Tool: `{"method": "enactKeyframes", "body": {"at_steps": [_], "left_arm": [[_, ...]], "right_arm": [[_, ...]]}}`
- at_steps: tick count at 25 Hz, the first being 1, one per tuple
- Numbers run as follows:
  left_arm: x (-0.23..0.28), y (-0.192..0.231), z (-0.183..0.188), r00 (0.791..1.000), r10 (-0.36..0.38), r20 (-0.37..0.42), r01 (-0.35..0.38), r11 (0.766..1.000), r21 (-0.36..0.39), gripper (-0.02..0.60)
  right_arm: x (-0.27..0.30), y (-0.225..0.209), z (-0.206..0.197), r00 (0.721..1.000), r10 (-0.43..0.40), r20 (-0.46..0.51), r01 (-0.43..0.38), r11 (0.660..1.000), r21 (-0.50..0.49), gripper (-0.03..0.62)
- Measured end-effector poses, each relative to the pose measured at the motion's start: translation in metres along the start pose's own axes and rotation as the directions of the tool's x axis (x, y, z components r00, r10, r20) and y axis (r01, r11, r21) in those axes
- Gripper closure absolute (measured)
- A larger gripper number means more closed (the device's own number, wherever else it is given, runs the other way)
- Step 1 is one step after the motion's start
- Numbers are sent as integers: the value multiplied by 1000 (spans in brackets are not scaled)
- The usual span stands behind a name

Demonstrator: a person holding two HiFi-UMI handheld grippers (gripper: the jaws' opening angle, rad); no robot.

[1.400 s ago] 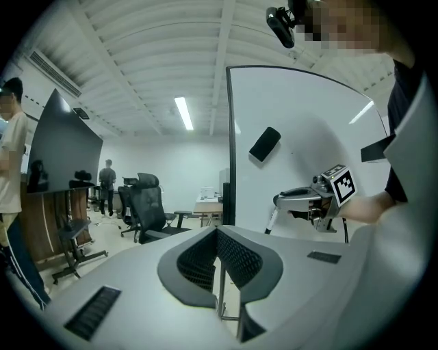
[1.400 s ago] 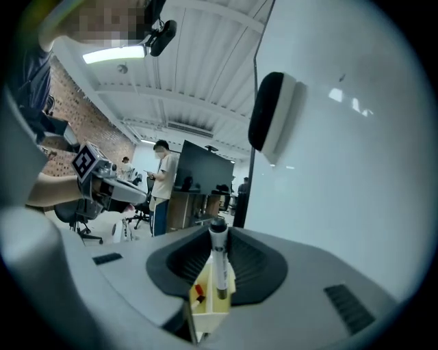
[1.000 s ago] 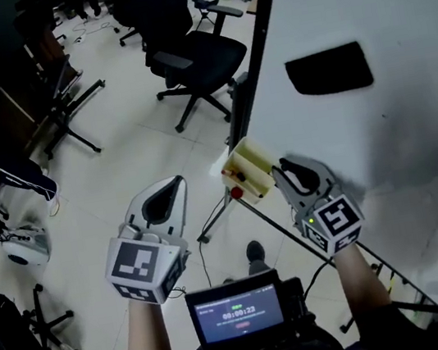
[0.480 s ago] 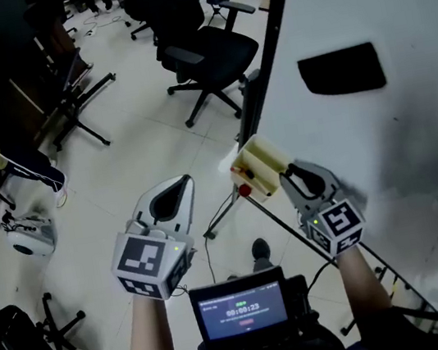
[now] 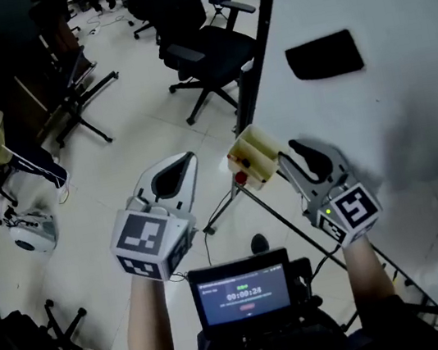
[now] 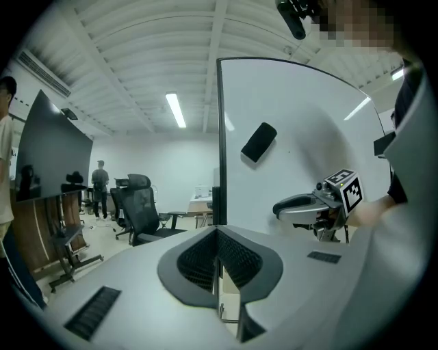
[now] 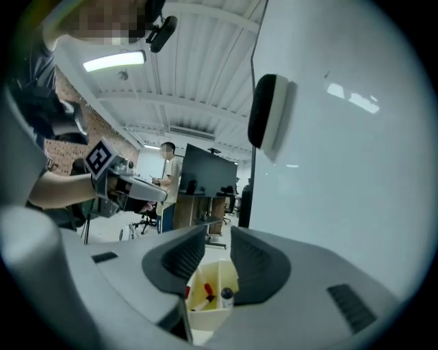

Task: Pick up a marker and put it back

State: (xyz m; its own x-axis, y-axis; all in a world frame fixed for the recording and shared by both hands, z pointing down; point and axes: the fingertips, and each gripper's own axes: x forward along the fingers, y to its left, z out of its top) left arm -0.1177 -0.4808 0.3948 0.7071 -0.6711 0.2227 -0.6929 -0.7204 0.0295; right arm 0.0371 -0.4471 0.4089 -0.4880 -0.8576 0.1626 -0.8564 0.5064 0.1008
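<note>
The smooth whiteboard (image 5: 395,32) is glossy. The right gripper (image 5: 296,149) is beside it; its ridged fingers have just been opening and stand half apart, empty. The left gripper (image 5: 187,159) has its fingers together, empty. The cream plastic box (image 5: 258,148) on the board's edge holds the markers (image 7: 226,294).

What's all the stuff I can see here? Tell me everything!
whiteboard: one, white, right side
eraser: one, black, stuck on the whiteboard
marker holder: one, cream, at the whiteboard's edge
markers: at least two, red and black tips, inside the holder
office chair: one close by, black, on the floor beyond
screen: one, dark, at the person's chest
left gripper: one, grey, shut, empty
right gripper: one, grey, beside the holder, jaws just been opening, nothing between them
</note>
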Motion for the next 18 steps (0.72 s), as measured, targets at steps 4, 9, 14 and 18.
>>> {"method": "enactKeyframes", "body": {"at_steps": [4, 9, 14, 18], "left_arm": [[-13, -1, 8, 1000, 26, 17, -26, 1000, -3, 581], [-27, -16, 28, 1000, 0, 23, -1, 999, 32, 581], [-28, -37, 42, 998, -49, 37, 47, 997, 61, 581], [-39, -45, 41, 998, -53, 45, 50, 997, 52, 581]], "right_arm": [[4, 13, 29, 992, 95, 86, -99, 994, 44, 457], [-19, 46, 84, 964, 201, 173, -207, 978, 14, 557], [-33, 64, 86, 966, 225, 124, -217, 973, -76, 586], [-39, 80, 80, 961, 258, 100, -251, 965, -82, 586]]}}
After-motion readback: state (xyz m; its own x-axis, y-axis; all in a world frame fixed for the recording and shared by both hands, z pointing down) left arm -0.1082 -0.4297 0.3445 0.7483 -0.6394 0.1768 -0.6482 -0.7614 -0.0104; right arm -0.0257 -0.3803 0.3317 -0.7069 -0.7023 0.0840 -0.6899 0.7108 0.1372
